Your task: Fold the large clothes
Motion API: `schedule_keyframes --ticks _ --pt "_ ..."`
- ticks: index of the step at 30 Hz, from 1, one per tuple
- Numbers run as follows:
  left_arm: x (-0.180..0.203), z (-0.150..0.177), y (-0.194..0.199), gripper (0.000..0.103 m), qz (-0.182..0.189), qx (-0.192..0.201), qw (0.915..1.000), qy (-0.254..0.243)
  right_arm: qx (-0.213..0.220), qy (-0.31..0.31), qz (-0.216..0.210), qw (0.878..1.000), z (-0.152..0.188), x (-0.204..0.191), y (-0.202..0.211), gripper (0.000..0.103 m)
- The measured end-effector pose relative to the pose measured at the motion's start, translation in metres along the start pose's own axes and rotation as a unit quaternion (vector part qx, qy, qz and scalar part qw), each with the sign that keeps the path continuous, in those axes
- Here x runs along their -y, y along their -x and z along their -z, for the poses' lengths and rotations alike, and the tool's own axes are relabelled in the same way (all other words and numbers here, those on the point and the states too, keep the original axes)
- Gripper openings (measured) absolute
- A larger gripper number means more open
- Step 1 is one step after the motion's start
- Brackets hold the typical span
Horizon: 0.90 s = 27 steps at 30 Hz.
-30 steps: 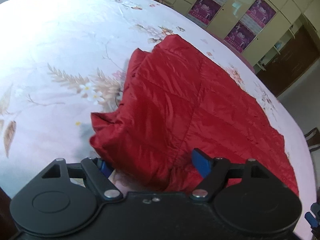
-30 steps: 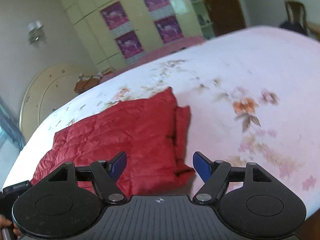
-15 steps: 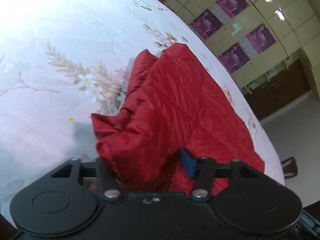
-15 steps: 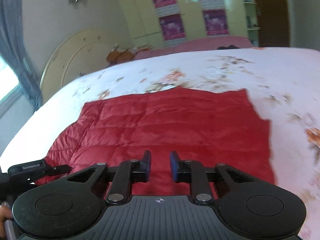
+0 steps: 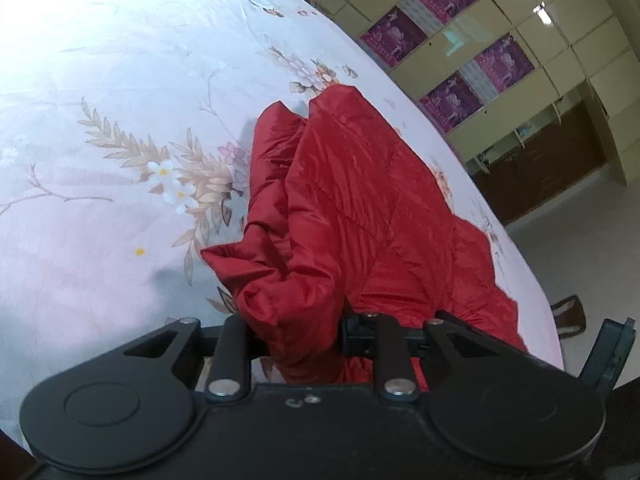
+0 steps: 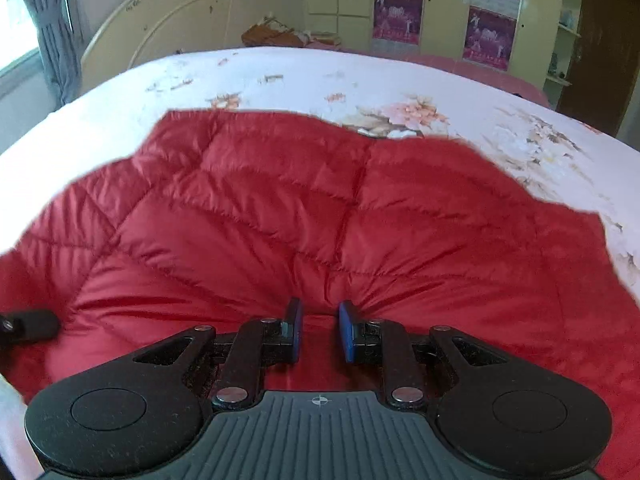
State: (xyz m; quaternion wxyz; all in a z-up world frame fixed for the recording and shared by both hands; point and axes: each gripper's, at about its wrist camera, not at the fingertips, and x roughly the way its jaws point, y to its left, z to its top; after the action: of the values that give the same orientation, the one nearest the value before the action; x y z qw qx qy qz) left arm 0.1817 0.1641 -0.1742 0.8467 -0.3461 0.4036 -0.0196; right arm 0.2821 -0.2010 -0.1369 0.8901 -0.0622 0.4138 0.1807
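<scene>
A red quilted jacket [image 5: 360,208] lies on a floral bedsheet [image 5: 100,120]. My left gripper [image 5: 298,332] is shut on a bunched fold of the jacket's near edge, and the fabric bulges up between the fingers. In the right wrist view the jacket [image 6: 320,208] fills the middle, and radiating creases run into my right gripper [image 6: 319,330]. That gripper is shut on a pinch of the jacket fabric, with a narrow gap between its blue pads [image 6: 347,332].
The floral bedsheet [image 6: 400,80] spreads around the jacket. A cream headboard [image 6: 168,20] stands behind, with a curtain [image 6: 48,32] at the left. Wardrobe doors with purple posters [image 5: 460,52] and a dark cabinet [image 5: 540,168] line the far wall. The other gripper's tip [image 6: 28,324] shows at the left.
My left gripper closed on the jacket's edge and gathered it up. My right gripper swung left over the jacket, closed, and now pinches the fabric.
</scene>
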Motion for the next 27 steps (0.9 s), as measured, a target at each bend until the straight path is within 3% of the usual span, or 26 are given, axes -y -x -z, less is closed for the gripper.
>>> schedule_keyframes --ticks 3,7,11,14,20,27 --pt "-0.009 -0.002 -0.007 0.035 -0.004 -0.019 0.9997 0.017 -0.001 -0.013 -0.005 1.0 -0.004 0.004 0.008 0.021" --pt "-0.012 -0.004 -0.007 0.035 0.002 -0.026 0.9992 0.029 0.001 -0.001 -0.012 1.0 0.004 -0.004 0.036 0.021" --pt "-0.01 -0.004 -0.007 0.026 0.008 -0.02 0.9995 0.025 -0.017 0.039 -0.002 0.999 0.02 -0.022 0.041 0.021" --pt "-0.005 -0.004 -0.003 0.021 0.007 -0.007 0.9999 0.01 -0.032 0.032 -0.002 0.999 0.024 -0.021 0.027 0.021" --pt "0.029 -0.007 0.016 0.017 0.015 0.034 0.997 -0.068 -0.03 0.015 -0.012 0.999 0.028 -0.015 0.018 0.02" --pt "0.101 -0.003 0.028 0.017 0.036 0.053 0.9811 -0.183 -0.007 -0.019 -0.045 0.999 0.037 -0.004 0.023 0.02"
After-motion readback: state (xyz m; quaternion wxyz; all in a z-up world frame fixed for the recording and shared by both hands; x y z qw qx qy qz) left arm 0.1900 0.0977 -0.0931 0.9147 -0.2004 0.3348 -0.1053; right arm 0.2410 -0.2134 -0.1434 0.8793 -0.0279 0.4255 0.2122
